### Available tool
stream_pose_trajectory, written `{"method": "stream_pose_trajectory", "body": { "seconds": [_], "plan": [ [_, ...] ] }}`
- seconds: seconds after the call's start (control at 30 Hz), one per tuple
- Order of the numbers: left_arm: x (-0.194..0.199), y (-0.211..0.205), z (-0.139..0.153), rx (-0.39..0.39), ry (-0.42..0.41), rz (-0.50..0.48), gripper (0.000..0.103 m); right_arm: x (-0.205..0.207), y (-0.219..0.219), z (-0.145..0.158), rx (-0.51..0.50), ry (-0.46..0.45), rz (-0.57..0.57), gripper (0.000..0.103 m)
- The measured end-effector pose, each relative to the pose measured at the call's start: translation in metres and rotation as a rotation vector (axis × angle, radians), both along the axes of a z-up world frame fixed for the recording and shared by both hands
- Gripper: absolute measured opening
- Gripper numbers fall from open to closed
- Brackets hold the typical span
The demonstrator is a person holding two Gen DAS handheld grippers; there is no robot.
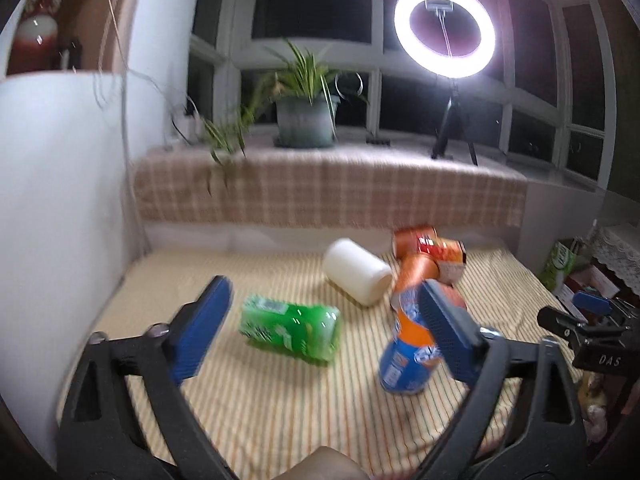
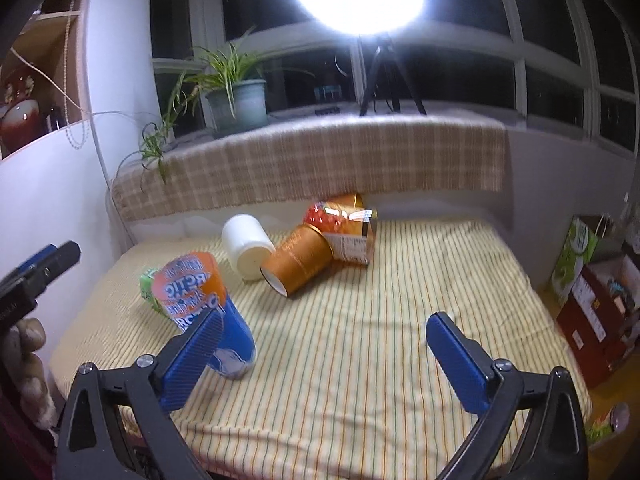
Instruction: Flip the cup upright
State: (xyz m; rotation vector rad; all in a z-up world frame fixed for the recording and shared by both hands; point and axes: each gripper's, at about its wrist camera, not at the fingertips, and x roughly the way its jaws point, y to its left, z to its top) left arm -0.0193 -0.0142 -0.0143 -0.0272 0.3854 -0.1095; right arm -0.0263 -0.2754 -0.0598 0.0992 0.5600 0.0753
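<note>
Several cups lie on a striped tablecloth [image 1: 280, 400]. A green cup [image 1: 292, 332] lies on its side between my left gripper's open fingers, a little beyond them. My left gripper [image 1: 324, 336] is open and empty. An orange-and-blue cup [image 1: 408, 352] stands upside down, leaning, behind its right finger; it also shows in the right wrist view [image 2: 208, 308]. A white cup [image 1: 358, 272] [image 2: 250, 246] and an orange cup [image 2: 300, 264] lie on their sides. My right gripper [image 2: 324, 360] is open and empty, its left finger in front of the orange-and-blue cup.
A red-and-gold printed cup [image 2: 344, 224] lies at the back. A checked cloth ledge [image 2: 320, 164] with a potted plant [image 1: 306, 116] and ring light [image 1: 444, 20] stands behind. Boxes [image 2: 592, 296] sit off the table's right edge. A white wall [image 1: 60, 200] is left.
</note>
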Motion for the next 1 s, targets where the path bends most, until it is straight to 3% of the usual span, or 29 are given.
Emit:
{"method": "stream_pose_trajectory", "body": {
  "seconds": [0.2, 0.57, 1.0],
  "plan": [
    [-0.012, -0.001, 0.009, 0.021, -0.071, 0.023, 0.103, -0.002, 0.004, 0.003, -0.005, -0.027, -0.013, 0.103],
    [-0.016, -0.004, 0.011, 0.031, -0.068, 0.018, 0.103, -0.009, 0.01, 0.008, -0.046, -0.079, -0.035, 0.103],
    [-0.019, -0.003, 0.013, 0.035, -0.056, 0.021, 0.103, -0.007, 0.012, 0.007, -0.043, -0.078, -0.037, 0.103]
  ]
}}
